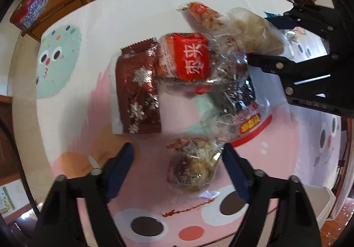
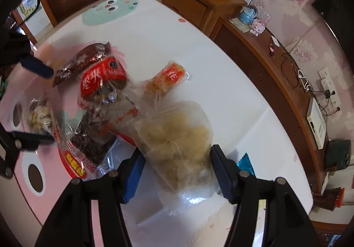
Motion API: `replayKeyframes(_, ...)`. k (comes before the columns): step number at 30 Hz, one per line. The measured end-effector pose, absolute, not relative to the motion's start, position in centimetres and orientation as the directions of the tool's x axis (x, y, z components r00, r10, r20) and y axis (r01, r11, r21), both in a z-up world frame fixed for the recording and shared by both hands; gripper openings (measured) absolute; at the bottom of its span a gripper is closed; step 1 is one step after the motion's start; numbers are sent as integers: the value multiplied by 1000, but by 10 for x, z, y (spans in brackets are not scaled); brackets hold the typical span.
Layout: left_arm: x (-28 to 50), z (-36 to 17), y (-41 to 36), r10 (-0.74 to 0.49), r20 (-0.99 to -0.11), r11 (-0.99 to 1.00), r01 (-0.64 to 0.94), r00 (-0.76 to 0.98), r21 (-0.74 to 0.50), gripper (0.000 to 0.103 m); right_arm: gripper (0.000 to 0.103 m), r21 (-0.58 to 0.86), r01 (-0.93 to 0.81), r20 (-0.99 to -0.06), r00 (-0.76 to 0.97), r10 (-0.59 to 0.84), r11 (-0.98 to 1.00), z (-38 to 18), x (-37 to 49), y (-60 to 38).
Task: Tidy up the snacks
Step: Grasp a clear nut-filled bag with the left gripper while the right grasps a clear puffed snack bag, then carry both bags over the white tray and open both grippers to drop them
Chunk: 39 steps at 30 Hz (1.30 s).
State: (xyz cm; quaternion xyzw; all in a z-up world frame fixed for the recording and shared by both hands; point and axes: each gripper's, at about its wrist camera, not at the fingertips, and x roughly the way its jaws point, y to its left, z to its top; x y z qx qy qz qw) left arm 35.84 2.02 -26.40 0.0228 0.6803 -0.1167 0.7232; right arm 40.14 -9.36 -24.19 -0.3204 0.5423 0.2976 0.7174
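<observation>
- Left wrist view, gripper: the left gripper (image 1: 178,164) points down at the table (image 1: 143,14); its jaws stand spread, one on each side of a small round snack pack (image 1: 192,168), and neither blue pad is clearly pressing on the wrapper.
- Left wrist view, relation: the round snack pack lies directly between the fingertips, the nearest item of the pile. It has no marked long axis, and the left hand is the nearer one to it.
- Left wrist view, looks: clear crinkled wrapper with red print, brown crumbly filling, slightly blurred.
- Left wrist view, neighbours: a brown foil packet (image 1: 138,90) with silver snowflakes, long axis running away from the gripper; a red-labelled pack (image 1: 188,59) touching it; a large clear bag (image 1: 241,103) of dark contents just beyond.
- Right wrist view, gripper: the right gripper (image 2: 177,168) has its jaws spread astride a pale bag (image 2: 179,136); whether the pads touch the film I cannot tell.
- Right wrist view, relation: the pale bag lies between the fingers, its long axis running along them and away from the camera; the right hand is the nearer.
- Right wrist view, looks: thin, limp clear plastic holding yellowish puffy pieces; likely to sag when lifted.
- Right wrist view, neighbours: an orange pack (image 2: 167,80) beyond, apart from the bag.
</observation>
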Motion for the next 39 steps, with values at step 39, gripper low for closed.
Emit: replayKeyframes(39,98,-41,29,-169,-894,978,181,416,-100,39,42,243,-228,-825,462,325,943,-11,94,-191)
